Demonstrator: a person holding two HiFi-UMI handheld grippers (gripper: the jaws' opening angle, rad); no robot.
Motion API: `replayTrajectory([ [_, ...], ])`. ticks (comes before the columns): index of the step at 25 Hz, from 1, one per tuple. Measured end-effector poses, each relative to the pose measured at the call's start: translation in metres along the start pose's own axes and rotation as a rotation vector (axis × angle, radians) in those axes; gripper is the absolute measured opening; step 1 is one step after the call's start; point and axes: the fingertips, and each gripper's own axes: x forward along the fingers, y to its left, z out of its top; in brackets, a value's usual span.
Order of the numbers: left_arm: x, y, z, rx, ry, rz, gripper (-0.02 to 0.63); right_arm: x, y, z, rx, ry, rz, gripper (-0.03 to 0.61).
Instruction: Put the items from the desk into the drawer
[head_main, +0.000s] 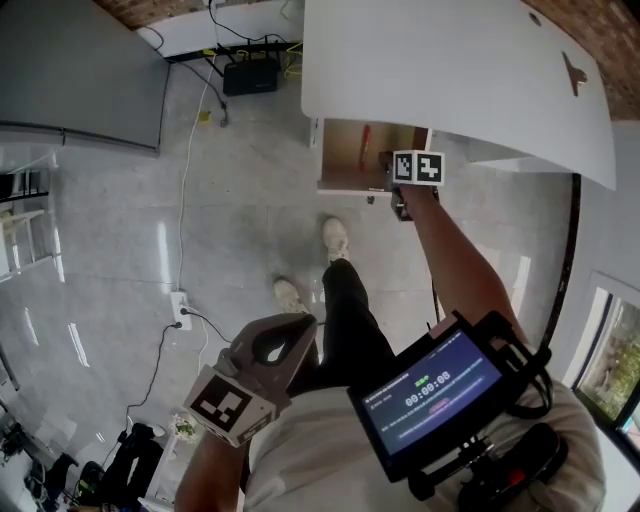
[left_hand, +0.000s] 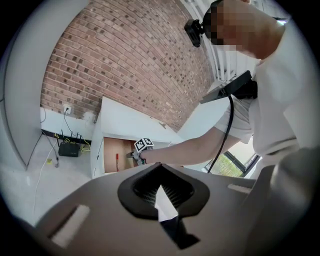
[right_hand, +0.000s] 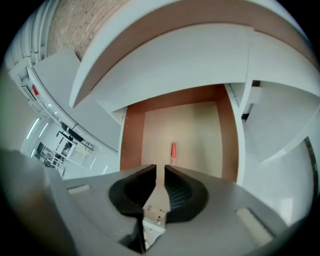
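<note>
A white desk (head_main: 450, 60) stands at the top of the head view, and a small dark item (head_main: 573, 72) lies on its far right. Under the desk a wooden drawer (head_main: 345, 150) is pulled out. A red pen (right_hand: 173, 151) lies loose on the drawer floor (right_hand: 200, 125). My right gripper (right_hand: 160, 167) hangs just in front of the drawer mouth, its jaws a narrow slit apart with nothing between them. My left gripper (head_main: 275, 345) is held low beside the person's body, far from the desk, shut and empty. The left gripper view shows the drawer (left_hand: 112, 150) and pen (left_hand: 116, 161) from afar.
A black router with cables (head_main: 250, 75) sits on the tiled floor by the brick wall. A power strip (head_main: 180, 310) lies on the floor at left, and a grey cabinet (head_main: 80, 70) fills the upper left. A screen device (head_main: 430, 395) hangs at the person's chest.
</note>
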Motion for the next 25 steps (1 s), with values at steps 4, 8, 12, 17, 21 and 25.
replayTrajectory([
  [4,-0.019,-0.013,0.011,0.035,-0.021,-0.027,0.008,-0.043,0.022,-0.006,-0.023,-0.042,0.003,0.049],
  [8,-0.043,-0.023,0.01,0.055,-0.035,-0.045,0.008,-0.088,0.044,-0.019,-0.056,-0.075,0.0,0.035],
  [12,-0.063,-0.03,0.005,0.116,-0.038,-0.059,0.008,-0.128,0.071,-0.029,-0.079,-0.12,0.012,0.006],
  [17,-0.086,-0.038,0.0,0.183,-0.02,-0.08,0.008,-0.177,0.115,-0.035,-0.137,-0.19,0.039,0.003],
  [21,-0.098,-0.039,-0.003,0.191,-0.019,-0.071,0.008,-0.216,0.147,-0.04,-0.168,-0.255,0.055,0.003],
  [25,-0.114,-0.048,-0.009,0.182,-0.029,-0.071,0.008,-0.25,0.178,-0.064,-0.205,-0.27,0.082,0.003],
])
